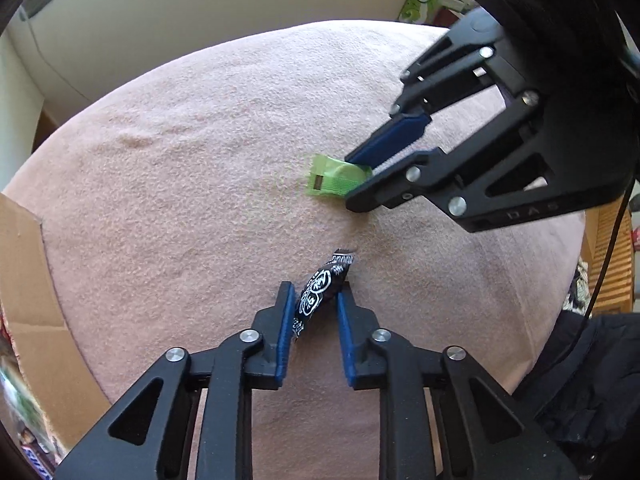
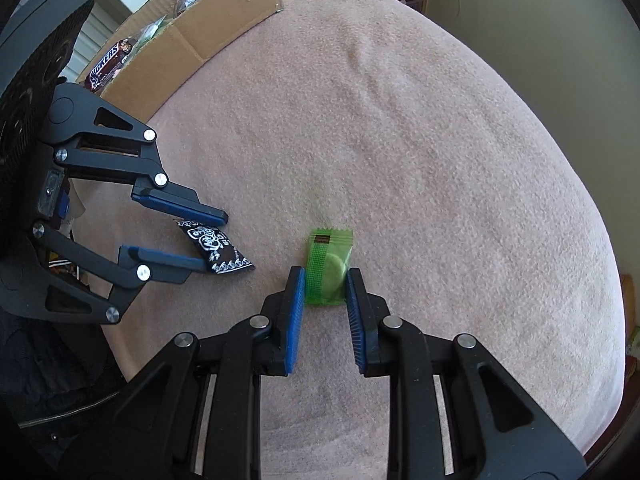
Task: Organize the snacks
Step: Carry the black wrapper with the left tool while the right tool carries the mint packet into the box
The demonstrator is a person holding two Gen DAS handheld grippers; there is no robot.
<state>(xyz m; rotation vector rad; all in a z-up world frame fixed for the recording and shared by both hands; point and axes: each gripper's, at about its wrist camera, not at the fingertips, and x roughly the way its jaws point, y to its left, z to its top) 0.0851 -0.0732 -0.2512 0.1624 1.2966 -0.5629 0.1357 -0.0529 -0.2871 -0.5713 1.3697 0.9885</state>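
A small black snack packet with white print stands on edge on the pink cloth, and my left gripper is shut on it with a blue pad against each side. In the right wrist view this packet sits between the left gripper's fingers at the left. A green wrapped snack lies flat on the cloth with my right gripper shut on its lower half. From the left wrist view, the right gripper reaches in from the upper right onto the green snack.
A pink cloth covers the rounded table. An open cardboard box with several snacks, among them a Snickers bar, stands at its far left edge. A green printed bag lies beyond the table. A dark sleeve is nearby.
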